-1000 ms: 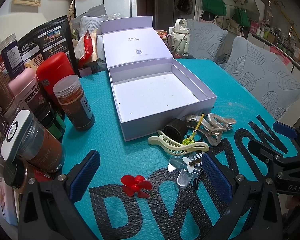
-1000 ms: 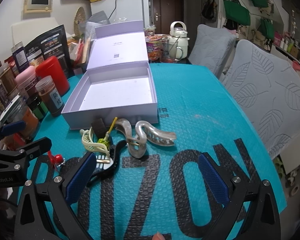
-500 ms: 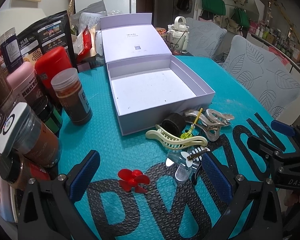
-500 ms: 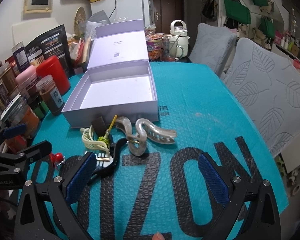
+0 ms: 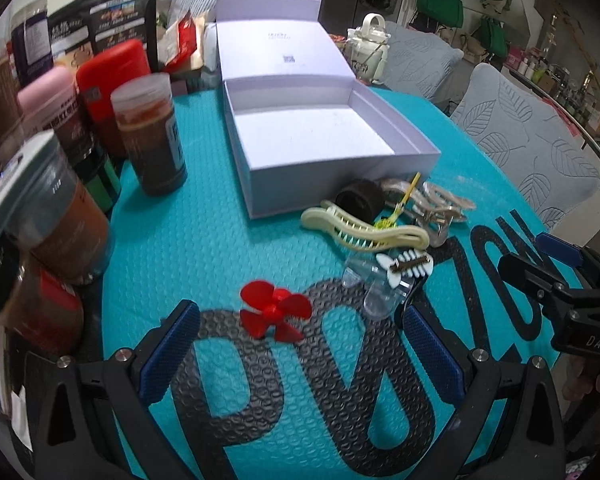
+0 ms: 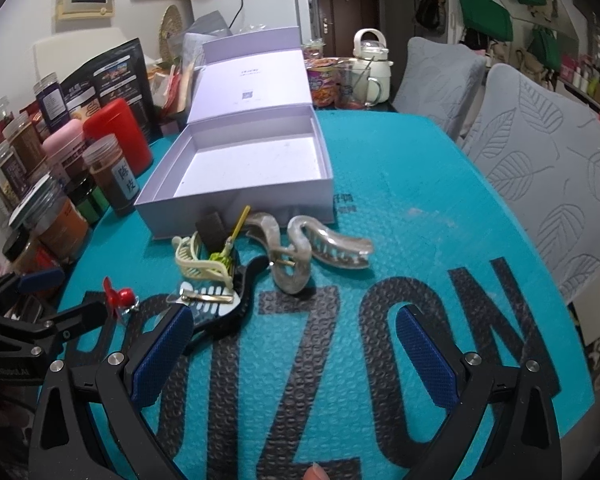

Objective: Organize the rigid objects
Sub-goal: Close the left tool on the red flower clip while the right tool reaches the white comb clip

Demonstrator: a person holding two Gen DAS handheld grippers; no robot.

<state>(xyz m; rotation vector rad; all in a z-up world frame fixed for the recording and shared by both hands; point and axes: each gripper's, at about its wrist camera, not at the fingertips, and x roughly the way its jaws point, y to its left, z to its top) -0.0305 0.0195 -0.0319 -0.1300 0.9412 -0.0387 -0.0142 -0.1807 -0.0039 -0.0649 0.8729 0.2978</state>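
A desk covered by a teal bubble-textured mat [image 5: 204,232] with large black embossed letters fills both views; two grey leaf-quilted chair backs stand beyond it.

Left wrist view: the left hand-held gripper [image 5: 300,344] hangs released, its blue ribbed pads spread wide just behind a red plastic three-bladed propeller [image 5: 274,312]. An open, empty pale-lilac cardboard box [image 5: 340,178] with its hinged lid tilted back sits mid-desk. Against its front wall lies a cluster: one black cylindrical roll [image 5: 360,200], one cream toothed hair claw [image 5: 364,230], one yellow-green stick ornament [image 5: 396,210], one marbled translucent claw clip [image 5: 436,210], and one clear clip bearing a white comb-shaped piece [image 5: 404,266]. A row of cylindrical jars [image 5: 152,140] lines the left edge; their count is uncertain in the blur.

Right wrist view: the right hand-held gripper [image 6: 288,352] is likewise released, pads apart over the lettering, holding nothing. The same cluster lies ahead, with one curved black plastic clip [image 6: 240,300] beside its left pad. One white kettle [image 6: 370,66] stands behind the box.
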